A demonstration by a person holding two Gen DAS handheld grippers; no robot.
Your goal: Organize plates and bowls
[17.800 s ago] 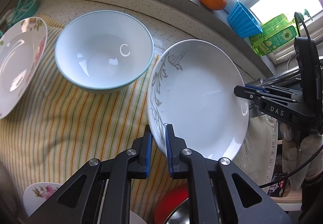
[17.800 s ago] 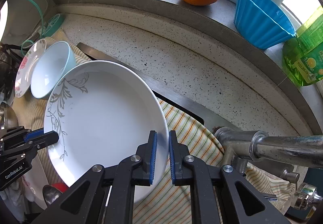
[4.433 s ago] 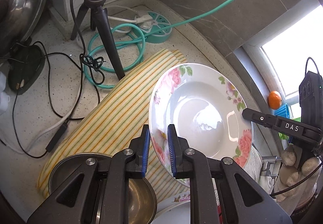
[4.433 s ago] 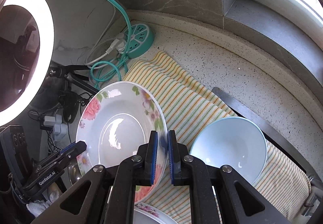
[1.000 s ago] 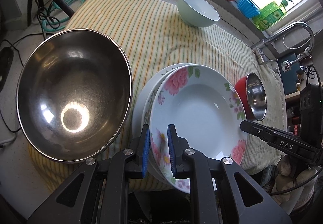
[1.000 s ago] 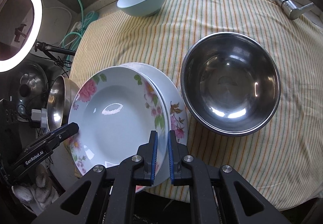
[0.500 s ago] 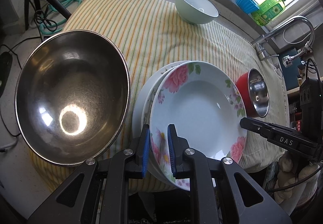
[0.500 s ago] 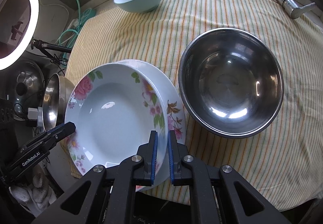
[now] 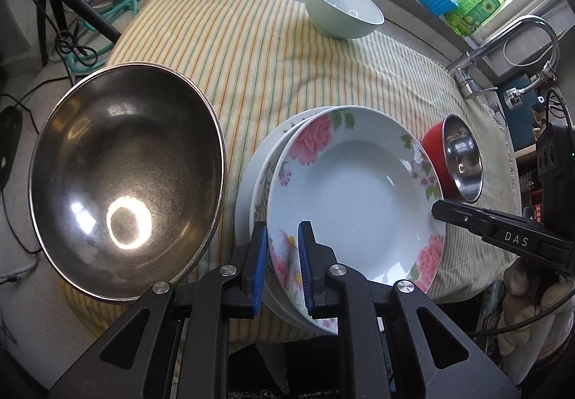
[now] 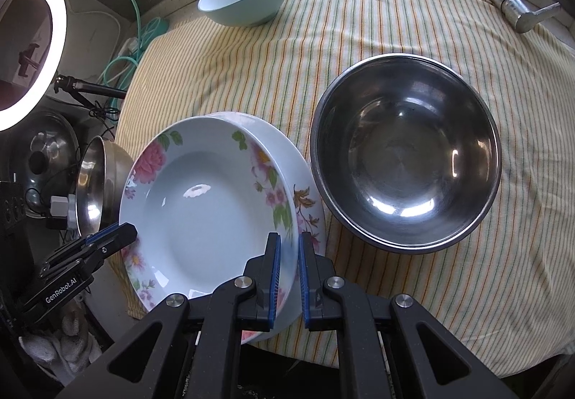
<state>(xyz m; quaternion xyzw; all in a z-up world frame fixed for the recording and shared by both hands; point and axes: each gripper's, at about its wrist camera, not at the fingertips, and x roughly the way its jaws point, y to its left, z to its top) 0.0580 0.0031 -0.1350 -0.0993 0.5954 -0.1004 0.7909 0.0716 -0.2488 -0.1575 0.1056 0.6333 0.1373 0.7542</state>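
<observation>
A deep white plate with pink flowers (image 9: 359,201) (image 10: 201,219) is held tilted over a stack of plates (image 9: 258,161) (image 10: 309,208) at the near edge of the striped cloth. I cannot tell whether it touches the stack. My left gripper (image 9: 282,262) is shut on its near left rim and shows in the right wrist view at the plate's left (image 10: 122,233). My right gripper (image 10: 287,269) is shut on the opposite rim and appears in the left wrist view at the plate's right (image 9: 436,210). A pale blue bowl (image 9: 341,10) (image 10: 244,0) stands at the far edge.
A large steel bowl (image 9: 122,183) sits left of the stack, and a red-sided steel bowl (image 9: 456,161) sits to its right. The right wrist view shows a wide steel bowl (image 10: 406,176) beside the stack. A tap (image 9: 521,39), cables and a tripod (image 9: 61,7) border the cloth (image 9: 233,50).
A few seconds ago the floral plate was held up over the back of the cloth; now it hangs over the stack at the front. Over the last second hardly anything has shifted.
</observation>
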